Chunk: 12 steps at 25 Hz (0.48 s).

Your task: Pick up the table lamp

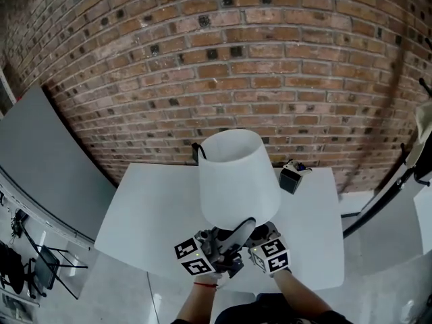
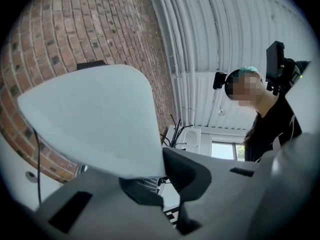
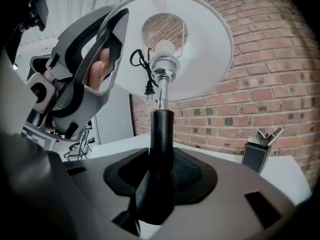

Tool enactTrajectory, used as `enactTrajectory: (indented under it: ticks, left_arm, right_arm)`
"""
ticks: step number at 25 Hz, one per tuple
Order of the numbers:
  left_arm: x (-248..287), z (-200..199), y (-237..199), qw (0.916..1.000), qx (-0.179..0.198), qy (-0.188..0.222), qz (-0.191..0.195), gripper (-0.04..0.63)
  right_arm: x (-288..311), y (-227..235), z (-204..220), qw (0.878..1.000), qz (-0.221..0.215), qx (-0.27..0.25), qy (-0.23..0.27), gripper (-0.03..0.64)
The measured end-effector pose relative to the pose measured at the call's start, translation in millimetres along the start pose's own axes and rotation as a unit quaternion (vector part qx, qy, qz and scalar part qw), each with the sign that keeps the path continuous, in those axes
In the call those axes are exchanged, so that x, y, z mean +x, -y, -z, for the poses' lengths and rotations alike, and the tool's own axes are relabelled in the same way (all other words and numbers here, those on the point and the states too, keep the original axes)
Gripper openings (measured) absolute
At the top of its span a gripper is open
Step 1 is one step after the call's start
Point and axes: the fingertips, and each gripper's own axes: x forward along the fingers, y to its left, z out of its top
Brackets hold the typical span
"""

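Hazards: my left gripper is pinched shut on the thin lower rim of the lampshade. Any pull there that disagrees with my other hand could, I judge, crease the shade or twist it on its fitting. The smooth black stem could slide through the pads, and the loose cord coiled under the shade could snag. Position: my right gripper is clamped on that stem, which stands upright between its jaws, shade directly above. The table lamp hangs over the near middle of the white table, base hidden from me; a small black box sits well apart, right
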Motion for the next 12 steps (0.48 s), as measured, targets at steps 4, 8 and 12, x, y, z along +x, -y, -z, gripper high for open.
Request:
enactTrajectory:
  ticks: [4, 8, 12]
  left_arm:
    - [9.9, -4.9, 11.5, 0.9999, 0.011, -0.002, 0.007, 0.011]
    - [19.5, -7.4, 21.3, 0.9994, 0.028, -0.015, 0.012, 0.011]
    - [27.0, -12.8, 32.4, 0.999, 0.037, -0.017, 0.02, 0.011]
  right_arm:
    - [-8.5, 2.5, -12.9, 1.0, 0.006, -0.006, 0.009, 0.153]
    - [-12.7, 3.3, -25.9, 1.0, 0.009, -0.007, 0.024, 0.153]
    - [-20.1, 4.7, -38.5, 0.999, 0.013, -0.011, 0.036, 0.153]
